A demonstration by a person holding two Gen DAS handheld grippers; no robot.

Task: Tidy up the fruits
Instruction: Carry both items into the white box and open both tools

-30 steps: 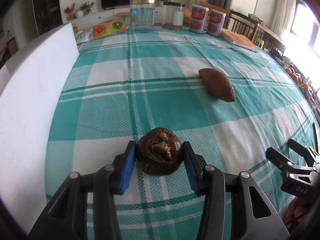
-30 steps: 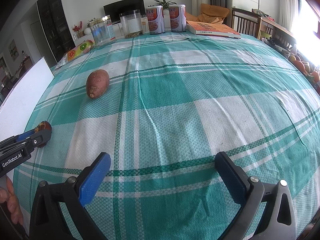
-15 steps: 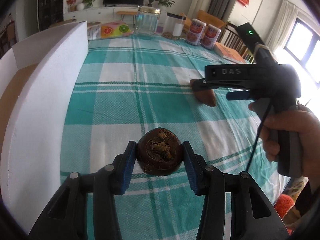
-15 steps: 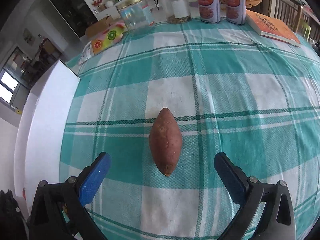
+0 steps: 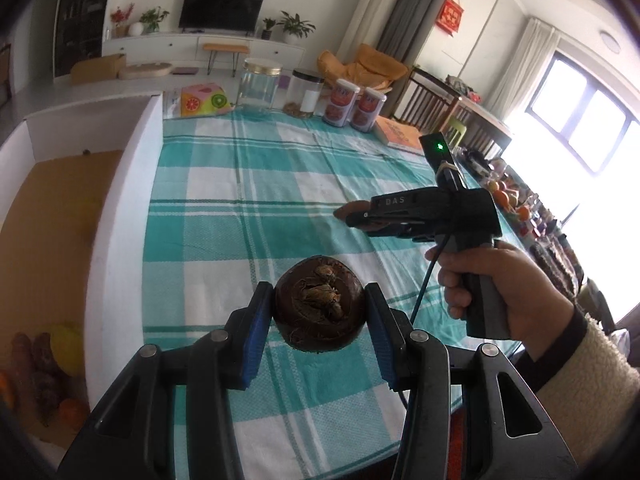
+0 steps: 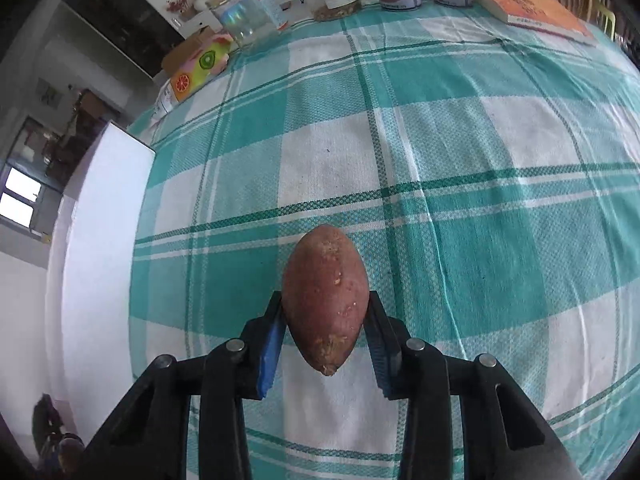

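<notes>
With the left gripper [image 5: 320, 320] clamped on a dark round fruit [image 5: 320, 307] above the tabletop [image 5: 224, 216], the right gripper [image 6: 325, 338] is closing around the sweet potato [image 6: 325, 300], whose tapered end could slip free.

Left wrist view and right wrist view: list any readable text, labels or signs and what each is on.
"DAS": white letters on the side of the right gripper.
Red-labelled cans: printing too blurred to read.
Orange book: cover lettering too small to read.
Red wall hanging: gold characters, unreadable.
Fruit-print box: pictures only, no legible words.
</notes>
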